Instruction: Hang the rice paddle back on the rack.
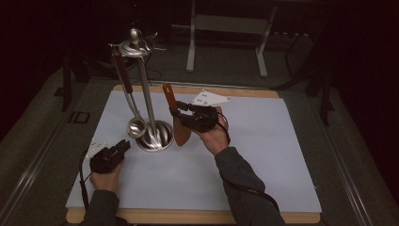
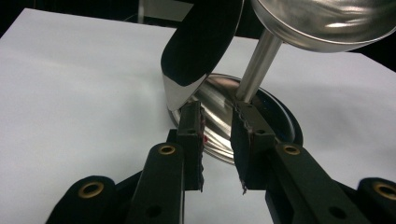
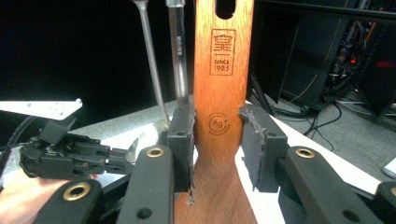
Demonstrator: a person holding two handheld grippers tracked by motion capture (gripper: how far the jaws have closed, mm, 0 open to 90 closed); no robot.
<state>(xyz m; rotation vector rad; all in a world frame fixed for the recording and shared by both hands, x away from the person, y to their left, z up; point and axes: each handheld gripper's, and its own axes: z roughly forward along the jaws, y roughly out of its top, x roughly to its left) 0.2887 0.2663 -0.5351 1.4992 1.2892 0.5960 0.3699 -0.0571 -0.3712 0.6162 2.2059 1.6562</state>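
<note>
A polished metal utensil stand (image 1: 154, 136) rises at the table's middle left, and a ladle (image 1: 136, 127) with a brown handle hangs from its top hooks. My right gripper (image 1: 177, 112) is shut on the neck of a wooden spatula (image 1: 181, 134), holding it upright just right of the stand's base. In the right gripper view both pads clamp the spatula's engraved handle (image 3: 219, 70), with the gripper (image 3: 217, 116) closed around it. My left gripper (image 1: 123, 145) rests low at the base's left, open. In the left gripper view its jaws (image 2: 217, 109) frame the stand's base (image 2: 219, 100) and pole (image 2: 257, 65), with nothing between them.
A white sheet (image 1: 263, 155) covers the wooden table (image 1: 188, 216). Behind the table stands a metal frame (image 1: 226, 28) on the carpeted floor. In the right gripper view cables and dark equipment (image 3: 336, 70) lie beyond the table's edge.
</note>
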